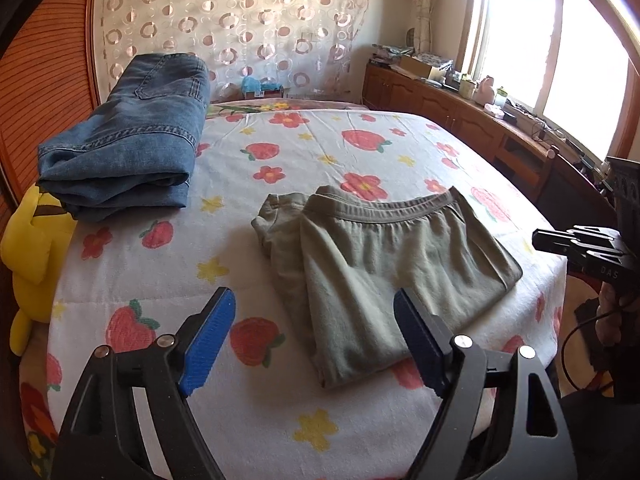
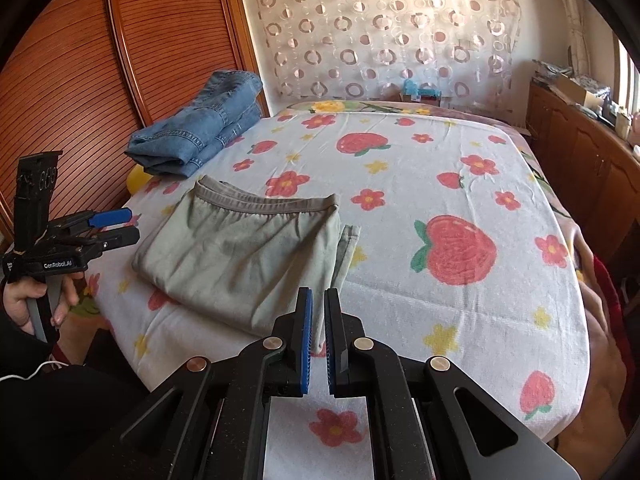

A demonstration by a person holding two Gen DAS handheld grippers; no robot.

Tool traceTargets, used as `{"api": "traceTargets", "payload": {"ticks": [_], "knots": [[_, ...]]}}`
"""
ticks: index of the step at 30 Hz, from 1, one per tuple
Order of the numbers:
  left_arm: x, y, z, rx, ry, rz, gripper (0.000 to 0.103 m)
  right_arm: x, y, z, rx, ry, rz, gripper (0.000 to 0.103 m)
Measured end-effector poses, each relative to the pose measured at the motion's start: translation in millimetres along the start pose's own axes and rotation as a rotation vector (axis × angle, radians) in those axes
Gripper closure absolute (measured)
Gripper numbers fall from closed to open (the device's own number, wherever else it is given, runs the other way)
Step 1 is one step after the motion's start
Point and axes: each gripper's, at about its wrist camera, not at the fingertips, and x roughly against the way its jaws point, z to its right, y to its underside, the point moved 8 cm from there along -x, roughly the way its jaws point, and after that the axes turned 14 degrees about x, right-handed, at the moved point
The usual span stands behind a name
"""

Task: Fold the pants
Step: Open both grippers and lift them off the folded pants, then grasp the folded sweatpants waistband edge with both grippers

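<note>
Olive-green pants (image 1: 392,272) (image 2: 248,256) lie folded into a flat rectangle on the flowered bed cover (image 1: 320,152), waistband away from me. My left gripper (image 1: 314,300) stands open just above their near left corner, with nothing between its blue pads. From the right wrist view it (image 2: 128,226) hovers by the pants' left edge, held by a hand. My right gripper (image 2: 319,294) is shut over the near right corner of the pants, and the cloth showing in the slit lies below it. In the left wrist view it (image 1: 536,238) hangs clear of the fabric.
Folded blue jeans (image 1: 136,136) (image 2: 200,136) lie at the bed's far left by a wooden slatted door (image 2: 100,60). A yellow plush toy (image 1: 32,248) sits at the left edge. A cluttered wooden cabinet (image 1: 460,108) runs under the window on the right.
</note>
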Motion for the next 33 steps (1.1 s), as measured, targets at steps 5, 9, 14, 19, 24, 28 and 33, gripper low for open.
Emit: {"api": "traceTargets", "payload": {"ticks": [5,9,14,19,24,28,33], "knots": [[-14,-4,-1,0.007,-0.008,-0.017,0.021,-10,-4,1,0.003,0.004,-0.006,0.085],[-22,-9,1,0.017,-0.003,-0.019,0.021,-23,-10,2,0.015,0.011,-0.022,0.064],[-35,-15,3,0.017,0.001,-0.034,0.021,-46,-15,5,0.011,0.004,-0.039,0.056],[-45,-24,1,0.025,-0.007,-0.038,0.021,-65,-21,9,-0.001,0.004,-0.045,0.056],[-50,-30,2,0.031,-0.005,-0.038,0.021,-82,-25,12,-0.012,0.012,-0.058,0.056],[-53,-31,0,0.035,-0.011,-0.042,0.021,-89,-28,13,-0.007,0.02,-0.062,0.056],[-60,-32,-5,0.056,-0.011,-0.054,0.021,-93,-29,13,0.004,0.033,-0.063,0.056]]}}
